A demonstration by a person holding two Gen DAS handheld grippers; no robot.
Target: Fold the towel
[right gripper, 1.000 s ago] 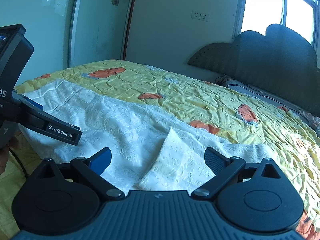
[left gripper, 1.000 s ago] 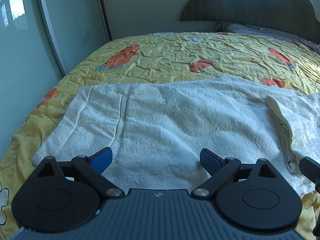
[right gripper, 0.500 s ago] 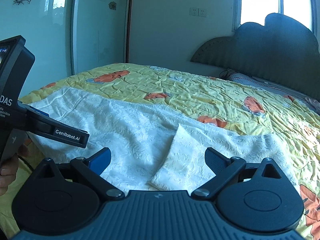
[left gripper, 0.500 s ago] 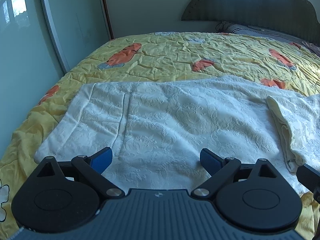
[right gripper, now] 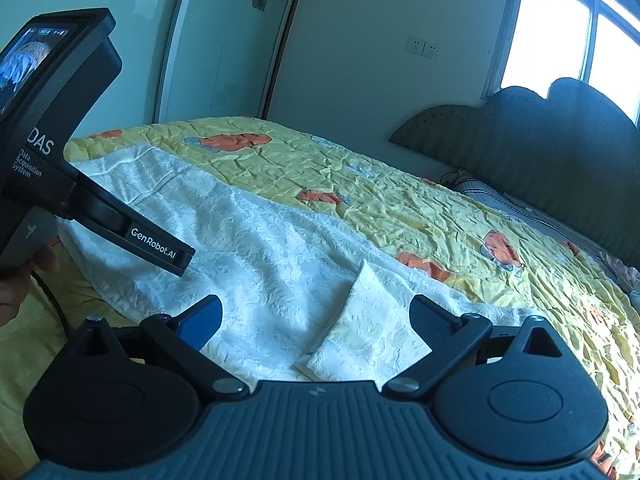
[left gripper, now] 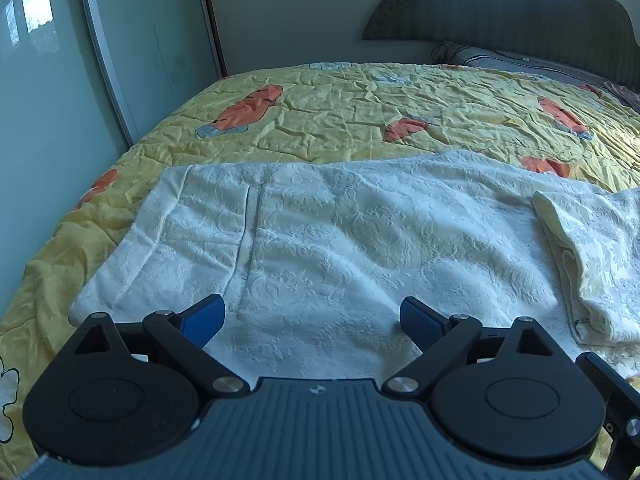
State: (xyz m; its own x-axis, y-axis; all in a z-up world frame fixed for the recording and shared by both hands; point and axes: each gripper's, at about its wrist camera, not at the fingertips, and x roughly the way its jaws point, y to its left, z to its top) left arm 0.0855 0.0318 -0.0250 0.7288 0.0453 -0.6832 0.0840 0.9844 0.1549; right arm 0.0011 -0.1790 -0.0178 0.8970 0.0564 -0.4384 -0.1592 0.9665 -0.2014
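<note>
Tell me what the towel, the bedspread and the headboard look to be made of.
Towel: white woven cloth, matte, probably cotton; a raised floral pattern shows across it.
Bedspread: thin yellow fabric with orange prints, likely quilted; it is finely crinkled with stitched lines.
Headboard: dark and padded-looking, with vertical ribs and a dotted side panel; fabric or leatherette, cannot tell which.

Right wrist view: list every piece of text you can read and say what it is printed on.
"DAS" – side of the left claw's black housing.
"Data Acquisition System" – small print just below, same housing.
"GenRobot.AI" – label on that claw's arm.
The housing's small screen shows an image; any text there is too small to read.
Left wrist view: no readable text.
</note>
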